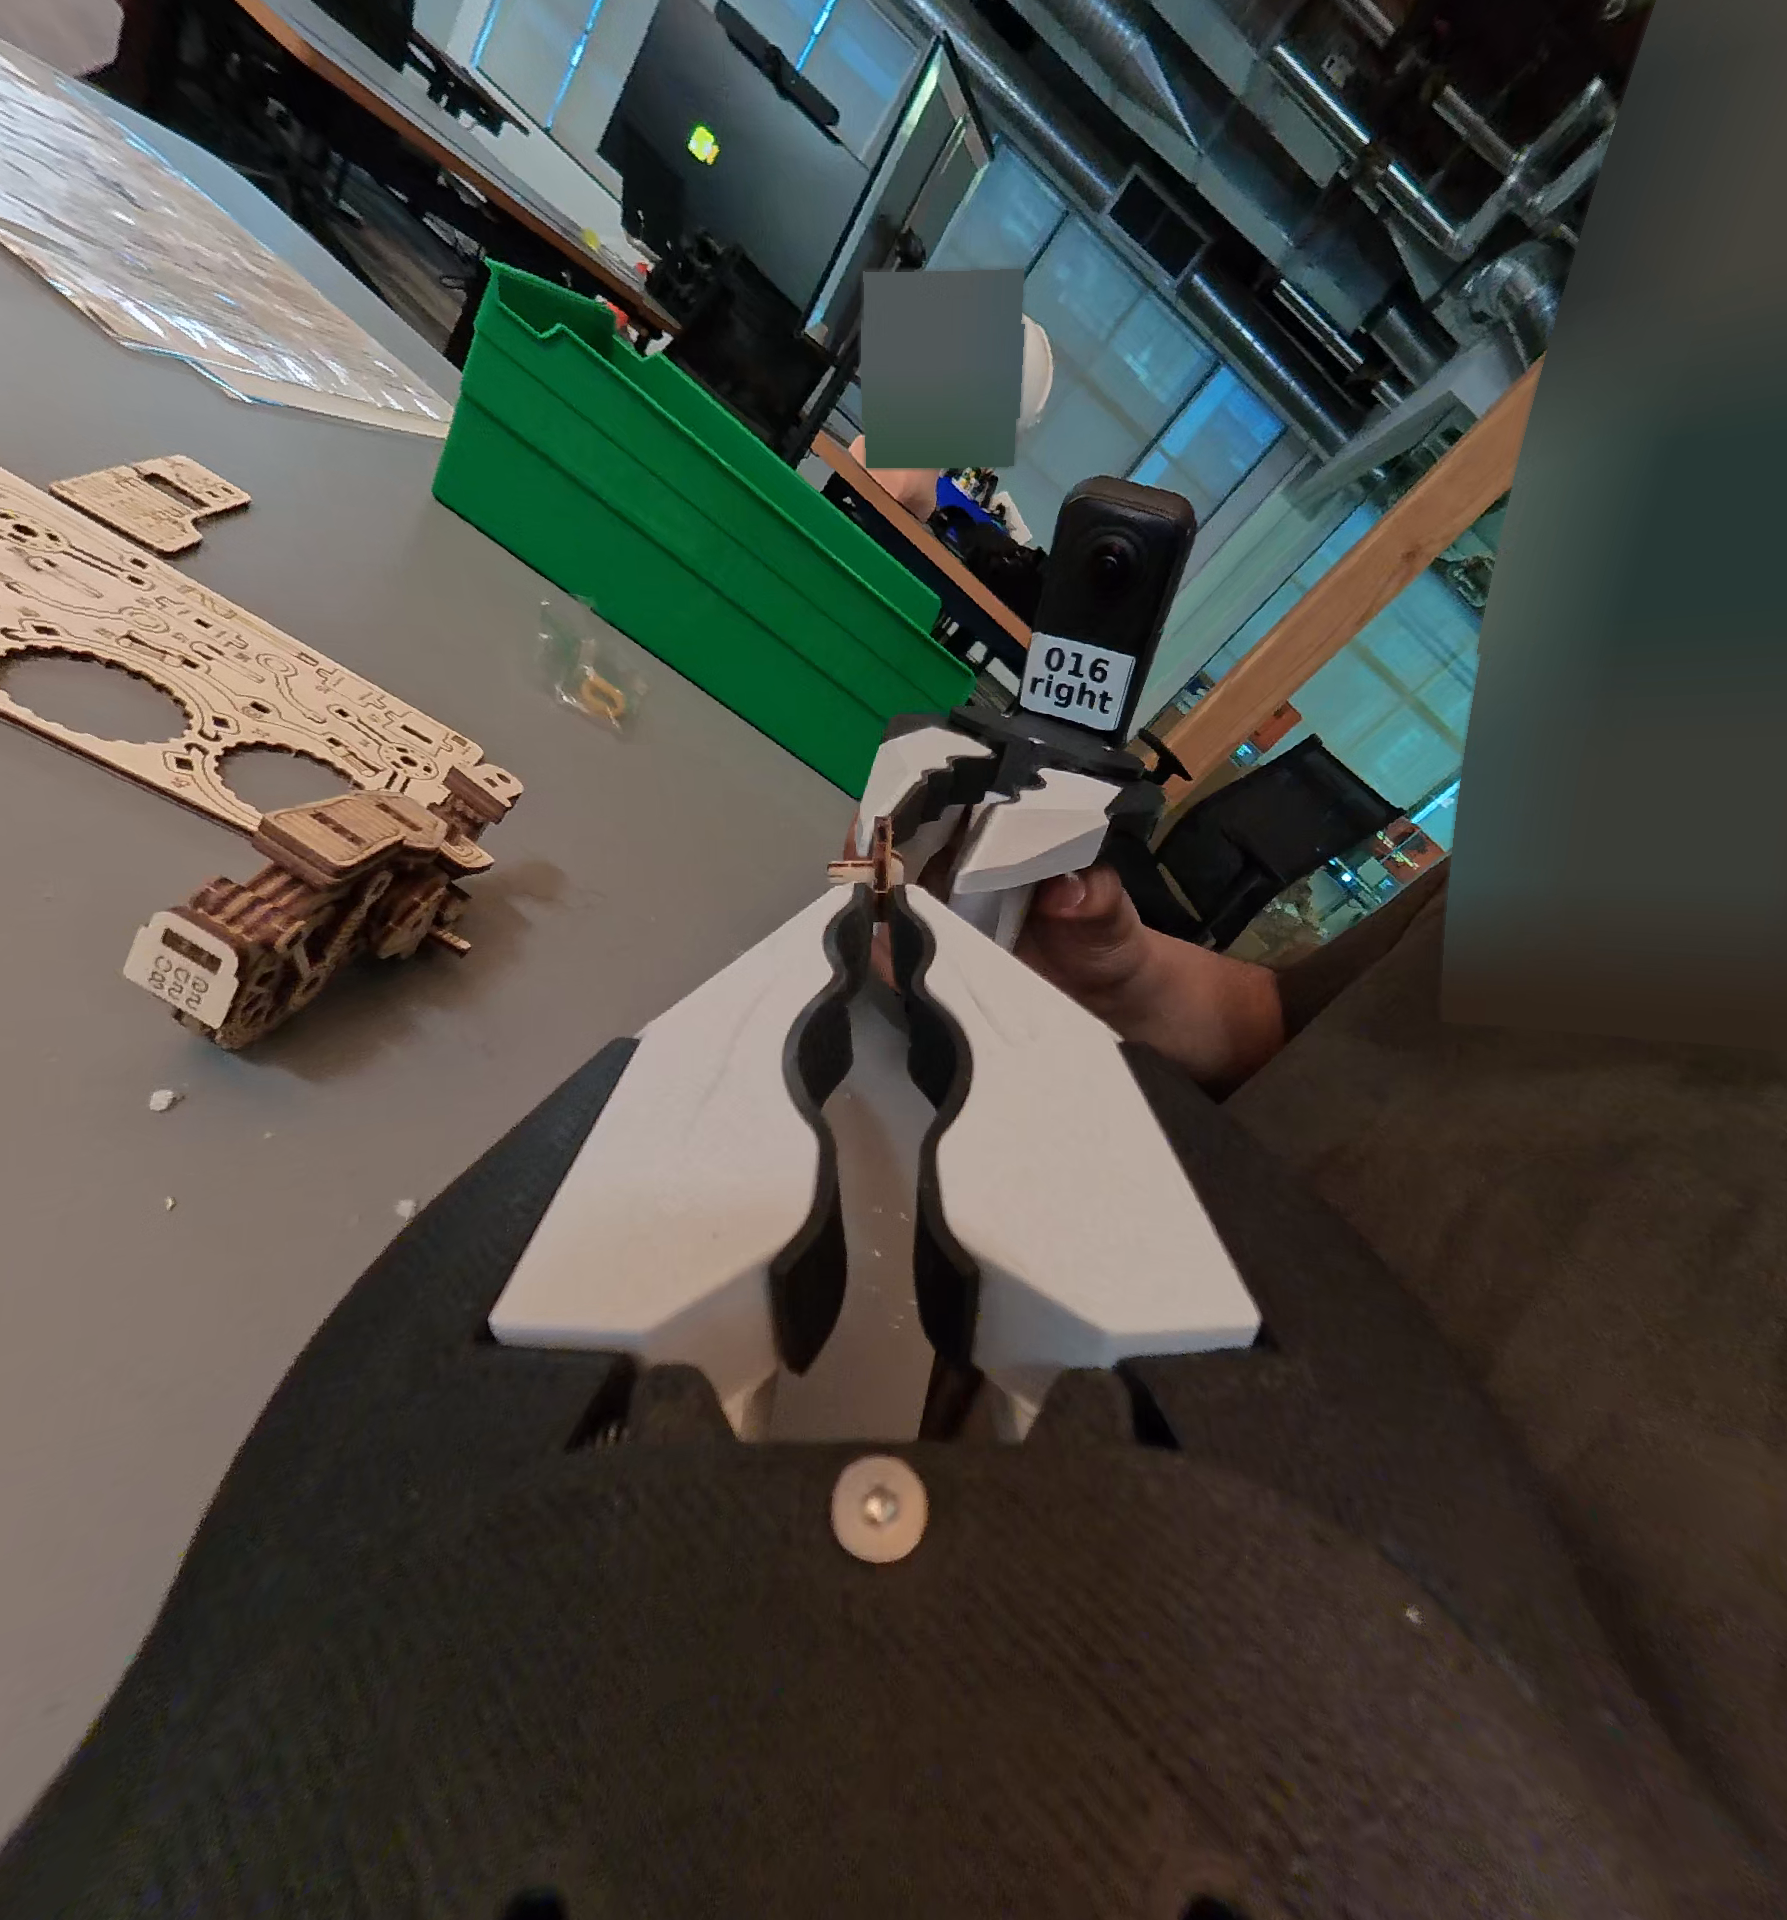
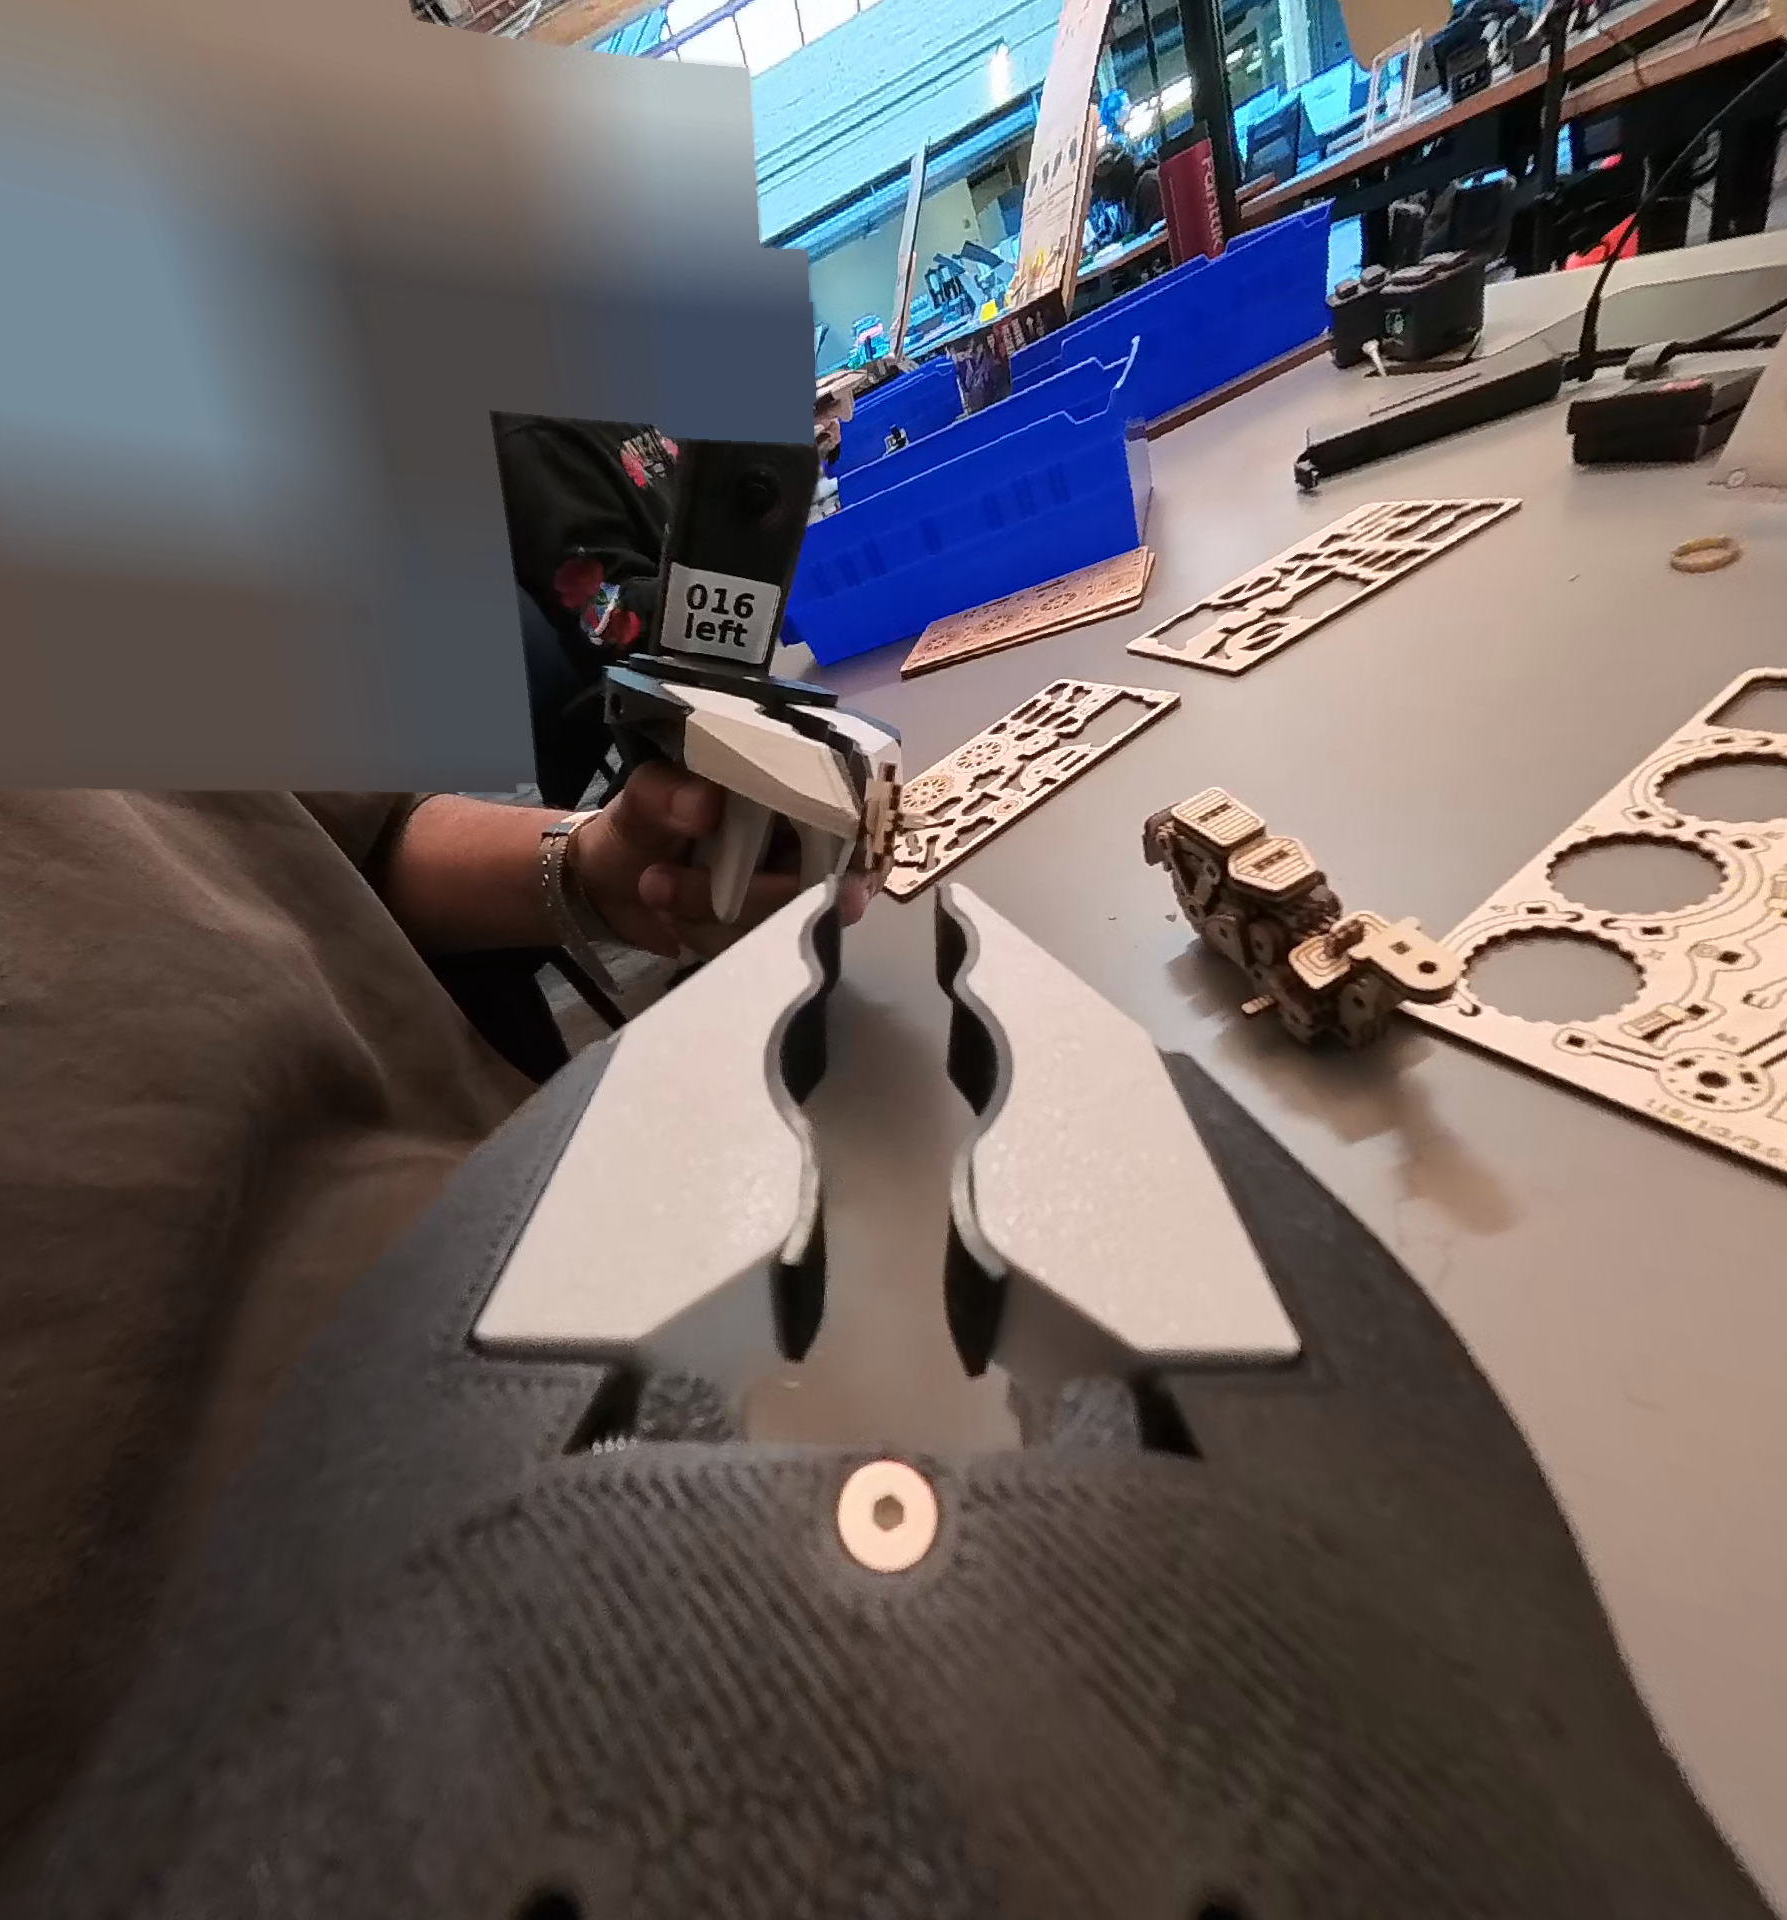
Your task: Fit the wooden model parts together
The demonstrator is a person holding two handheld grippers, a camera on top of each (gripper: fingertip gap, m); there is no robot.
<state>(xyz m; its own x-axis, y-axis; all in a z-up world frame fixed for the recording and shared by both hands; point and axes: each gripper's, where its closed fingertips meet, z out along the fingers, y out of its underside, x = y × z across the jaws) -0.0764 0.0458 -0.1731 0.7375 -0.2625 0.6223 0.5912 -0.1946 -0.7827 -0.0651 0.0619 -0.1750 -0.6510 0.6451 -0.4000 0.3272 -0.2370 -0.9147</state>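
My left gripper (image 1: 871, 914) is shut on a small flat wooden part (image 1: 865, 868) and holds it in the air over the grey table (image 1: 245, 1247). It also shows in the right wrist view (image 2: 873, 831), with the part (image 2: 881, 816) at its tips. My right gripper (image 2: 889, 914) is open and empty, its tips close to the left gripper's tips. In the left wrist view it (image 1: 925, 847) faces me just behind the held part. A partly built wooden model (image 1: 317, 914) (image 2: 1273, 914) lies on the table, apart from both grippers.
A punched wooden sheet (image 1: 141, 665) (image 2: 1699, 935) lies beside the model. More sheets (image 2: 1034, 769) (image 2: 1325, 582) and a stack (image 2: 1034, 613) lie farther off. A green bin (image 1: 660, 540), blue bins (image 2: 972, 520), a small plastic bag (image 1: 593, 675) and a rubber band (image 2: 1704, 551) are on the table. My left and right fingertips are right by each other.
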